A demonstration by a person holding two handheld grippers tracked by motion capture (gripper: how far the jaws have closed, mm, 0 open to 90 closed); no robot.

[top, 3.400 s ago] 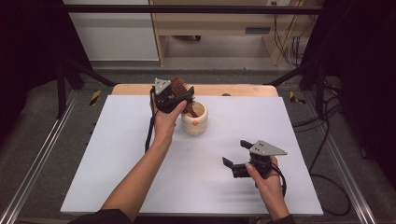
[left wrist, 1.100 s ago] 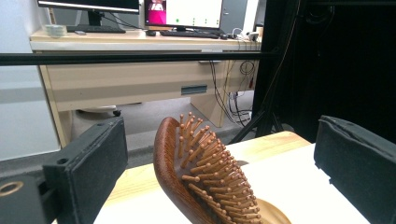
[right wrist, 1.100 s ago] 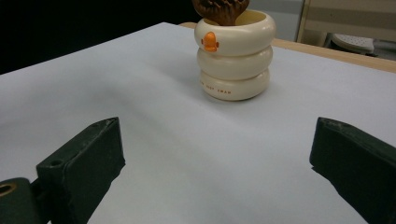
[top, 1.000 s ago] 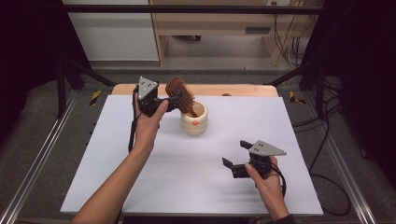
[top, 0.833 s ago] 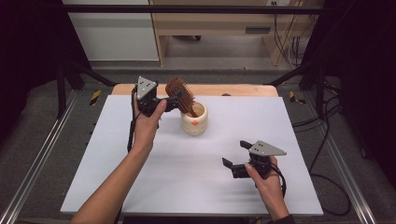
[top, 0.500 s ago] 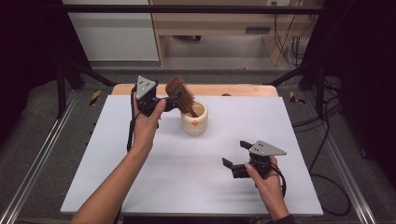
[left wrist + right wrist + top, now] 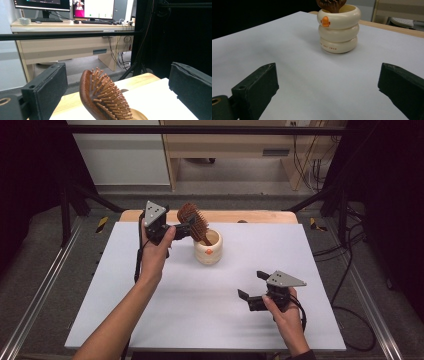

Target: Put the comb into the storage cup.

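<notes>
My raised left hand-held gripper (image 7: 181, 231), jaws apart, faces the hairbrush (image 7: 194, 222) in the cup (image 7: 208, 248); my right hand-held gripper (image 7: 252, 289) rests open on the counter (image 7: 200, 310).

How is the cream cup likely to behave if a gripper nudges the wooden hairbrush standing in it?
The cup is squat with a broad base, so it probably slides rather than tips. The hairbrush leans out above the rim, top-heavy, so a push could lever the cup over. The left gripper stands open around the brush head.
</notes>
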